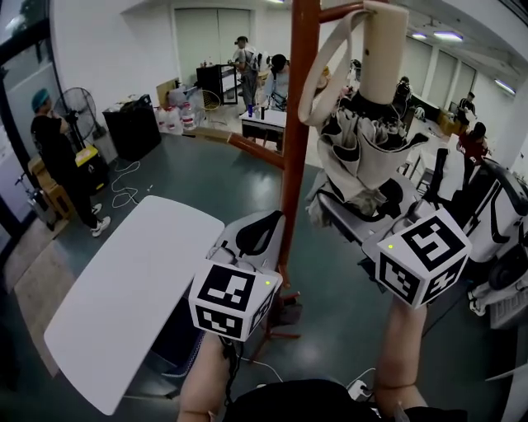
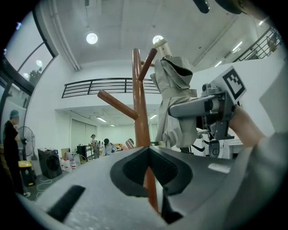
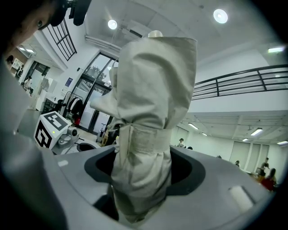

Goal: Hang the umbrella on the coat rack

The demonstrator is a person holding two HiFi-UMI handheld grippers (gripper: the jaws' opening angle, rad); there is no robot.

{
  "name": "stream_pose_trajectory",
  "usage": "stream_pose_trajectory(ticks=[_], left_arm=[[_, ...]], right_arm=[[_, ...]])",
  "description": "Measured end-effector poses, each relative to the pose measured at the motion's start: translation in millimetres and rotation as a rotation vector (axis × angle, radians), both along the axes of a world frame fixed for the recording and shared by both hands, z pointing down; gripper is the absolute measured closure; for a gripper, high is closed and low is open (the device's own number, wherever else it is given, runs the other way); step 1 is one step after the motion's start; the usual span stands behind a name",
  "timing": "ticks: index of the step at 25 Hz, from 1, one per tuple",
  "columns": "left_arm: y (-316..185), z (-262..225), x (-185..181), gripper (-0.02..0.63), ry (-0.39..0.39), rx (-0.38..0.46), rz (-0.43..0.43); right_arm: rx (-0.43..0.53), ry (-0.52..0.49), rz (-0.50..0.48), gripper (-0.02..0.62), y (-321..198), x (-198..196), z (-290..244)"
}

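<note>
Gripping the folded beige umbrella [image 3: 148, 90] round its strapped canopy, the right gripper [image 3: 141, 168] has its fingers spread wide and pressed on the cloth from both sides, holding it upright with the cream handle [image 1: 384, 49] on top. Beside it, the left gripper [image 2: 148, 152] has its fingers closed tip to tip on nothing and points at the red-brown coat rack [image 1: 295, 140] just beyond. The umbrella stands close to the right of the rack's pole, its wrist strap [image 1: 326, 70] looping up by the top peg [image 1: 340, 11]; whether the strap bears on the peg cannot be told. A white worktop [image 1: 124, 280] lies left of the rack's foot. Farther back, people [image 1: 245, 62] stand by desks.
</note>
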State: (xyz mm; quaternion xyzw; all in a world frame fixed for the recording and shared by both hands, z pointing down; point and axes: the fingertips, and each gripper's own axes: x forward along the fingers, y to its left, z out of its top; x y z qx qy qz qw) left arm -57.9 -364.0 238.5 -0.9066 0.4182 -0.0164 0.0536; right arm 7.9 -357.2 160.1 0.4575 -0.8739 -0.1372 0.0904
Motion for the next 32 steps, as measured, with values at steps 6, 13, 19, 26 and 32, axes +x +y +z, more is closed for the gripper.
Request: stream_pose_trajectory(ticks=[6, 13, 19, 26, 32], left_arm=[[-16, -41, -7, 0.598, 0.007, -0.022, -0.012], [-3, -7, 4, 0.598, 0.01, -0.037, -0.018], [-18, -23, -9, 0.598, 0.015, -0.04, -0.017], [4, 2, 8, 0.598, 0.024, -0.046, -0.026], [-6, -3, 7, 0.598, 0.019, -0.073, -0.028]], right_arm=[[-0.049, -0.001, 0.0, 0.285, -26, -4, -28], [-0.053, 0.001, 0.003, 0.285, -20, 7, 3], [-0.071, -0.002, 0.022, 0.285, -47, -4, -11], [-0.079, -0.002, 0.04, 0.285, -27, 20, 26], [-0.091, -0.016, 0.037, 0.285, -37, 21, 33]])
